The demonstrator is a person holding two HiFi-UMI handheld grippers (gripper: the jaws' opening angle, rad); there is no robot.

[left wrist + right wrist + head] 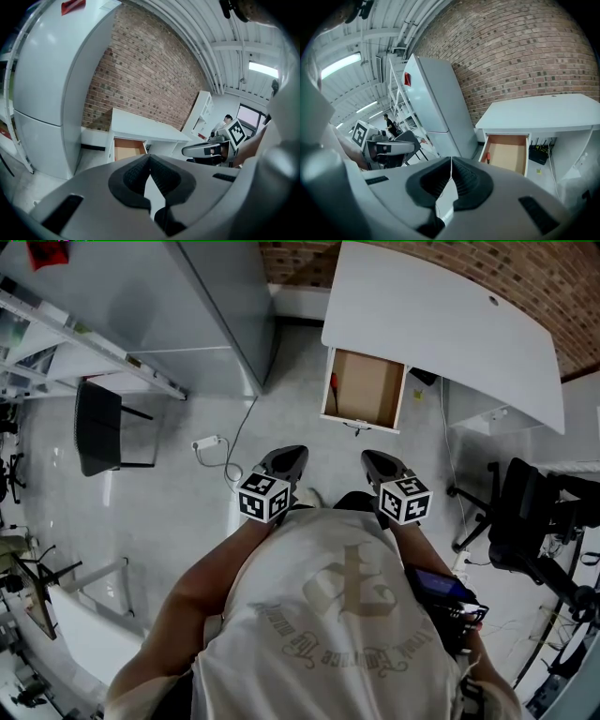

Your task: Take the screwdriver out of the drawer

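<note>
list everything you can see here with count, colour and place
desk: one, white, against the brick wall
drawer: one, brown inside, pulled open under the desk
screwdriver: one, red handle, along the drawer's left side
fridge: one, white, left of the desk
plain chair: one, black, far left
office chair: one, black, far right
cable: one, white, on the floor
left gripper: one, grey, shut, empty
right gripper: one, grey, shut, empty

Screwdriver (488, 157) in the drawer (508, 154): only a small orange handle, shaft indistinct
</note>
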